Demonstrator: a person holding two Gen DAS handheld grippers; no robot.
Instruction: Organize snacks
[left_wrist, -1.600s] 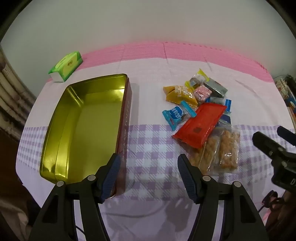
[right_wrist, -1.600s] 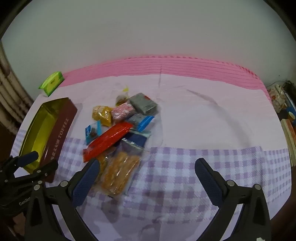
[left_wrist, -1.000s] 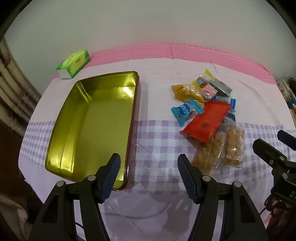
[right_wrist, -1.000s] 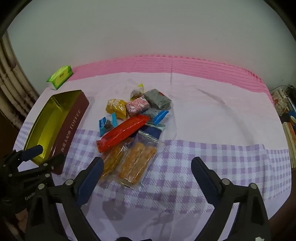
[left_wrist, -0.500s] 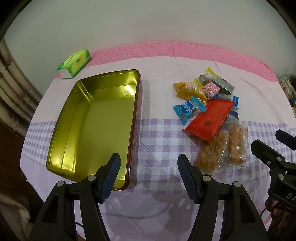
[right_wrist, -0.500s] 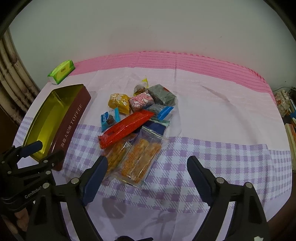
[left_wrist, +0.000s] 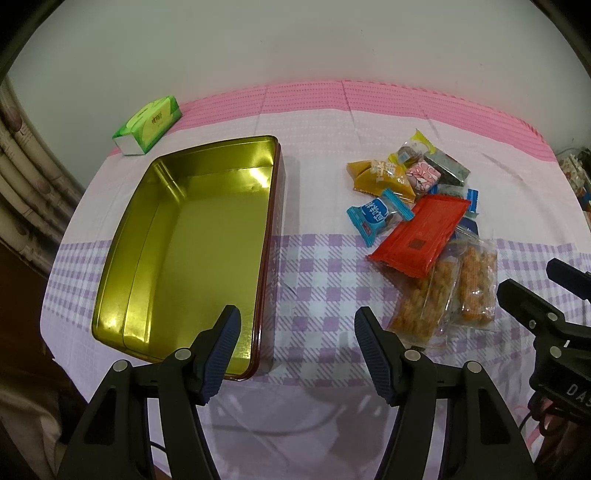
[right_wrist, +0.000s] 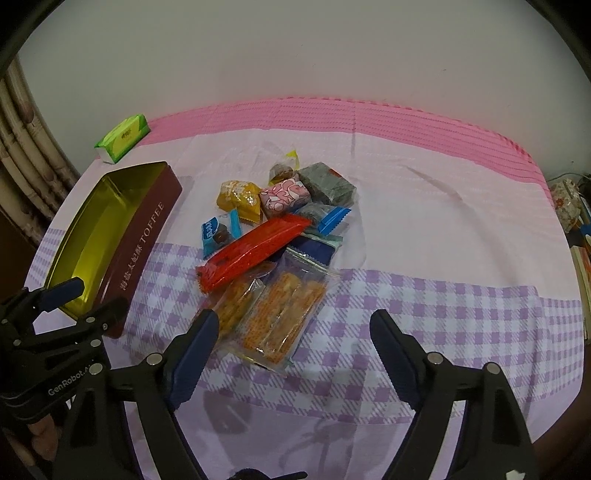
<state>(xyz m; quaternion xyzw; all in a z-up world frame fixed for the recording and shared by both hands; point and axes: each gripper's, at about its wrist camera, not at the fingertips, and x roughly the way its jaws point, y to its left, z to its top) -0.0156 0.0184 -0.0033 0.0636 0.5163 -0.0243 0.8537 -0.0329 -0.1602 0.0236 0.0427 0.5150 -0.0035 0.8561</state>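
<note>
Now, from the left wrist, the left hand-held gripper (left_wrist: 295, 343) hangs spread beside the gold tin (left_wrist: 192, 251); from the right wrist, the right hand-held gripper (right_wrist: 293, 345) gapes over the snack pile (right_wrist: 273, 236) on the desk (right_wrist: 443, 229).

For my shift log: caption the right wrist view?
Open right gripper above clear packets of orange crackers; empty gold-lined toffee tin at left.

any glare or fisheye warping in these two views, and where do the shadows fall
Left wrist view: bright glare patches on the gold-lined metal tin, and the pink far edge of the tablecloth bows. Right wrist view: no strong glare, the same curved edge, dark corners, and soft shadows on the cloth beneath the open right gripper.
</note>
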